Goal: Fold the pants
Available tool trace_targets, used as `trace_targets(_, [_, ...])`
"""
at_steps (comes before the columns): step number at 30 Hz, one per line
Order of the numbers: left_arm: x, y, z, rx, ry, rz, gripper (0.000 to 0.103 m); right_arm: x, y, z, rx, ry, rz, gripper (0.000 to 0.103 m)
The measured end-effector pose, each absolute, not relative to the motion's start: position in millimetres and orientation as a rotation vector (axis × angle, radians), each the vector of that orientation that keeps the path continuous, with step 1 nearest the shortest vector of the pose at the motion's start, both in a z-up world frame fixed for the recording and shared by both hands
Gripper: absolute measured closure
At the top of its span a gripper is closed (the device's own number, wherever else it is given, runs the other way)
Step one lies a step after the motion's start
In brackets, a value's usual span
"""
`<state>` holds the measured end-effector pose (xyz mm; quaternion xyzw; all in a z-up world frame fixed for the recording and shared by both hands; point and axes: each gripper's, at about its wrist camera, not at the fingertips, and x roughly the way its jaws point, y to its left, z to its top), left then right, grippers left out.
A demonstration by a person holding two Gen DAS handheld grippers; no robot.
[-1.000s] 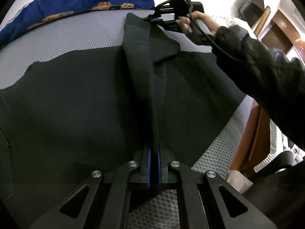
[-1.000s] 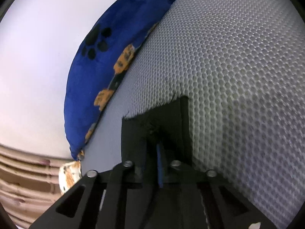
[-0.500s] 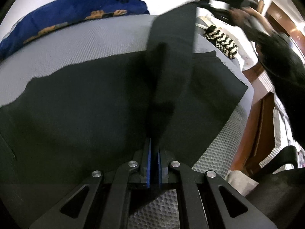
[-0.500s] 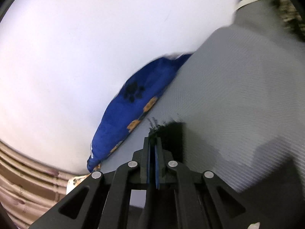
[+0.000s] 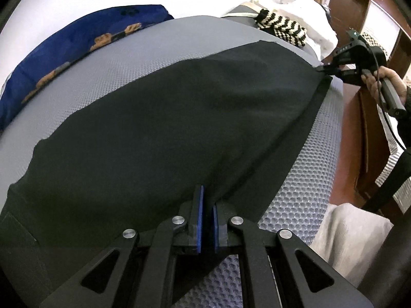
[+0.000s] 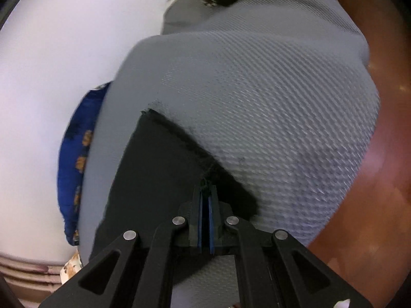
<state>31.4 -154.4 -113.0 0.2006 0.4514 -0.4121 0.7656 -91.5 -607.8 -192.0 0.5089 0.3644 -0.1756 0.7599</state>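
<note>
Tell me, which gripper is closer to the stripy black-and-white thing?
Right. The right gripper holds the pants at their far corner, near the stripy knit thing. The left gripper pinches the near edge, across the whole garment from it.

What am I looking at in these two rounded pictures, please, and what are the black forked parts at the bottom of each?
No robot here: a person holds a two-finger tool in each hand, and a fisheye camera on each looks forward along its fingers. The black forks are those tools seen from behind.

The left tool is shut on the near edge of the black pants. Its camera also shows the right hand with the other tool at the pants' far corner.

The right tool is seen from its own camera, shut on that corner.

The pants lie spread across a grey textured mattress. Also on the bed: a blue pillow and a black-and-white striped knit item.
</note>
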Motion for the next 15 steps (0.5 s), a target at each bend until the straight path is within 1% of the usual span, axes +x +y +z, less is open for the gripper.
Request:
trace_targets(8, [27.2,-151.7,-107.9,0.460,0.967,-0.914,0.097,-106.6,-597.0,-185.7,1.059,0.770,-0.400,0.100])
trace_targets(11, [27.0,-147.4,-104.8,0.444,0.965,-0.933,0.097,-115.9,-594.8,-186.2,1.087,0.747,-0.390,0.100])
trace_targets(15, [27.6,-150.5,-112.5,0.466,0.980,-0.935,0.097,-110.0,-596.0,-196.8,1.099,0.781,-0.400,0.100])
